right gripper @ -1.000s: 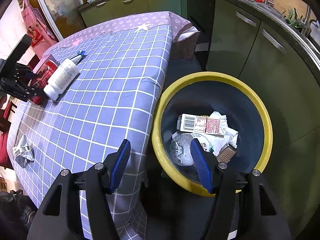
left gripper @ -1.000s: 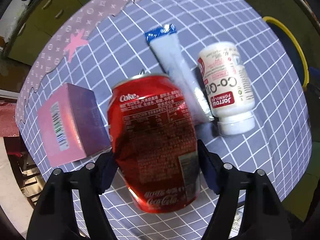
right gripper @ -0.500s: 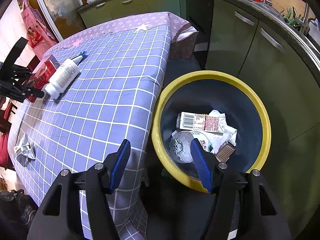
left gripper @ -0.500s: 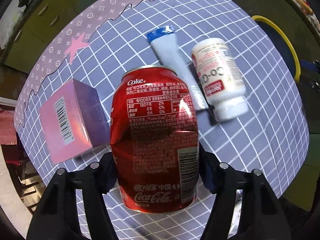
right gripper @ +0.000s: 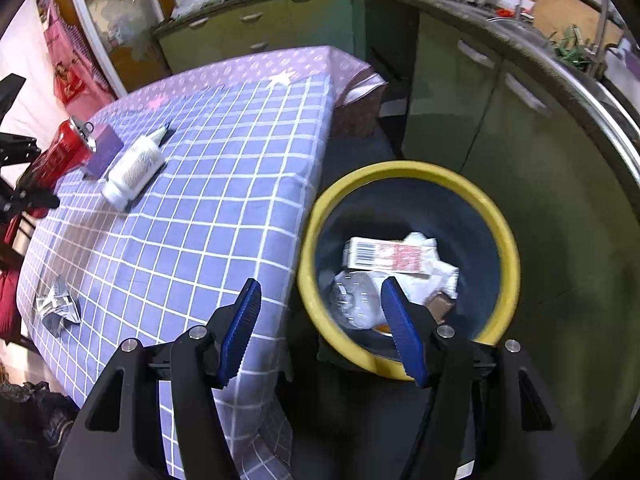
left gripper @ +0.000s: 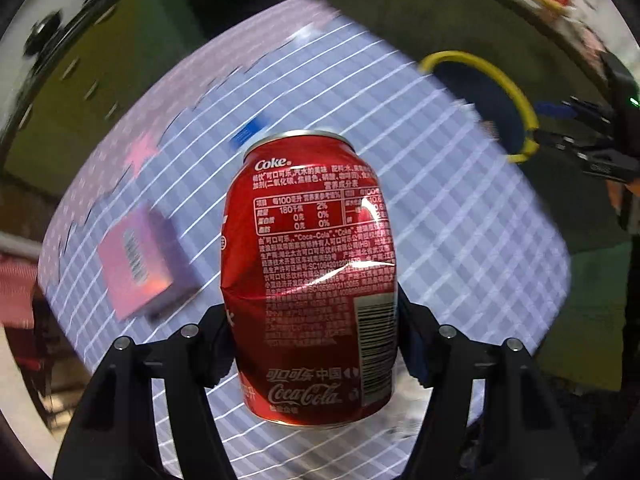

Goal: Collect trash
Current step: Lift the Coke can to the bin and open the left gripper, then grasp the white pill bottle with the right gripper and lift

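The left hand-held gripper (left gripper: 316, 344) pinches the dented Coke can (left gripper: 308, 276) clear above the checked surface (left gripper: 460, 240), so carry it level to the yellow-rimmed bin (right gripper: 408, 268) on the right (the right hand-held gripper (right gripper: 320, 320) hovers there, spread and empty) before releasing.

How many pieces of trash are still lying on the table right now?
4: a purple box, a white bottle beside it, a tube behind the bottle, and a crumpled silver wrapper at the near edge. The Coke can is already lifted off. Others may be hidden.
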### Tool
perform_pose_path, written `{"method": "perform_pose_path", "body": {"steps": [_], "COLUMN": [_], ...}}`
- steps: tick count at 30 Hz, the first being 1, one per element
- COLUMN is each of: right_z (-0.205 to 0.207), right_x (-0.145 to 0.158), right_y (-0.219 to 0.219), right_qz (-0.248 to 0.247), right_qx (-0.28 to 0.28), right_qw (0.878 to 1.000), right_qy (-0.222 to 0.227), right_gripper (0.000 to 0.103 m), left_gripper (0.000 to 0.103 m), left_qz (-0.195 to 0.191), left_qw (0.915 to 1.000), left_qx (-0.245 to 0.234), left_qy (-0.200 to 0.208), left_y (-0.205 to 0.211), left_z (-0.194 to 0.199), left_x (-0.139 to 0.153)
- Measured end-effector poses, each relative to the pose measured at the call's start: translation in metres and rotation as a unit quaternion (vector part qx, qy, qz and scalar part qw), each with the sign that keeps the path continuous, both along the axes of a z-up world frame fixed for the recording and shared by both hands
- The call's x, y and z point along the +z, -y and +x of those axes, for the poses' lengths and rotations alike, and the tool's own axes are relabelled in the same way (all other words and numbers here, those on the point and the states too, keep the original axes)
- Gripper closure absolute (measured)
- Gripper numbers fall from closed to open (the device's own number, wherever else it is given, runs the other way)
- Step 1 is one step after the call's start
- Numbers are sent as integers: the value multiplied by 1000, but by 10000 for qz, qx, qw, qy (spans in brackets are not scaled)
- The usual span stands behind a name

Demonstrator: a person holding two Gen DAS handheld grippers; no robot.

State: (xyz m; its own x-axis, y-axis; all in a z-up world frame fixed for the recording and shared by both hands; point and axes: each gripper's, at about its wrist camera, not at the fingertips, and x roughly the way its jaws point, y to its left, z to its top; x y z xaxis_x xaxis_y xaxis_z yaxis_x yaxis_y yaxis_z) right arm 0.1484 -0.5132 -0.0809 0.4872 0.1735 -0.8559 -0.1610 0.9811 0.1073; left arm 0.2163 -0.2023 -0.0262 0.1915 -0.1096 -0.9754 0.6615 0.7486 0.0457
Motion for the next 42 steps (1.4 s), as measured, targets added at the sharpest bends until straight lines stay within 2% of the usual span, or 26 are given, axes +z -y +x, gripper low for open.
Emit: {"method": "perform_pose_path", "body": {"steps": [4,8,13,19,20,22,26,29,35,37,40,42], "right_z": [-18,-44,-76,-106,-108,-112,-117,-114,-98,-88,-71,-55], "right_x": [19,31,29,16,13,11,8,8,10,11,12,14], "right_y": [27,60,95,129,134,139,143,139,113,95,58,25], "right_qz": [-39,-26,-6,90,101,131,147,147,145,128,84,35], "right_qx": [-314,-645,-971,-1292,-1335,-1382,-1423,-1401,-1299,-1135,-776,-450], "right_qw": [9993,9975,9949,9915,9909,9903,9896,9899,9914,9935,9969,9990], "right_qy": [181,293,279,142,125,115,121,126,71,32,-18,-35], "right_gripper": [41,41,41,40,40,39,36,36,36,36,36,36], "left_gripper": [40,40,40,36,31,29,28,27,23,21,20,17], "left_qz": [-295,-497,-386,-262,-231,-264,-699,-1047,-1837,-2202,-2477,-2608], "left_qw": [9974,9897,9816,9839,9846,9867,9868,9850,9768,9719,9665,9618], "left_qx": [-663,-1337,-1857,-1691,-1652,-1557,-1355,-1278,-1105,-817,-479,-74], "left_qy": [-48,-99,-201,-509,-518,-384,-548,-492,25,173,468,830], "left_y": [69,149,243,322,325,330,308,281,182,133,77,23], "left_z": [-8,-10,-4,30,35,40,44,38,5,-3,-17,-28], "left_x": [8,0,-28,-81,-86,-90,-75,-54,4,21,35,39]}}
